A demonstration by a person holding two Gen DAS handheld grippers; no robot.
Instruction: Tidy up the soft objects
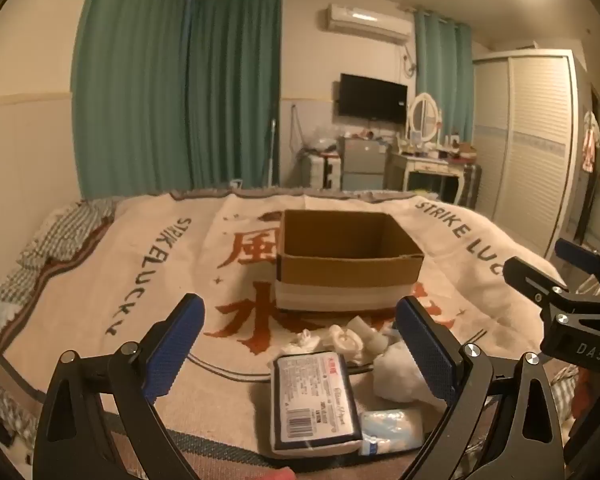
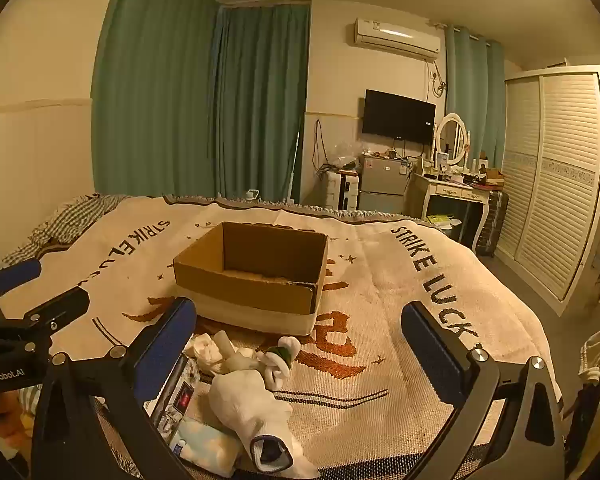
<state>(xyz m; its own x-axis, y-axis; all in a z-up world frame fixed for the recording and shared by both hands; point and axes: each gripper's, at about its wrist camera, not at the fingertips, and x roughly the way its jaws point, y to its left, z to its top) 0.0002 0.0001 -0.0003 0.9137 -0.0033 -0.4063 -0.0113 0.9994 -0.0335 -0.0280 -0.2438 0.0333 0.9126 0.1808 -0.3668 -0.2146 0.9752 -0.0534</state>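
An open cardboard box (image 1: 350, 268) stands on the bed blanket; it also shows in the right wrist view (image 2: 252, 280), with nothing visible inside. In front of it lies a heap of soft items: a dark-edged tissue pack (image 1: 314, 400), a blue-white pack (image 1: 392, 428), a white sock (image 2: 252, 408), and small rolled white socks (image 1: 344, 340) (image 2: 220, 354). My left gripper (image 1: 300, 352) is open above the heap and holds nothing. My right gripper (image 2: 300, 348) is open beside the heap and holds nothing. The right gripper also shows at the left wrist view's right edge (image 1: 556, 280).
The cream blanket (image 2: 400, 320) with red characters and "STRIKE LUCKY" lettering covers the bed. Checked bedding (image 1: 60, 236) lies at the far left. Beyond the bed are green curtains, a TV, a small fridge, a dressing table and a white wardrobe (image 2: 556, 184).
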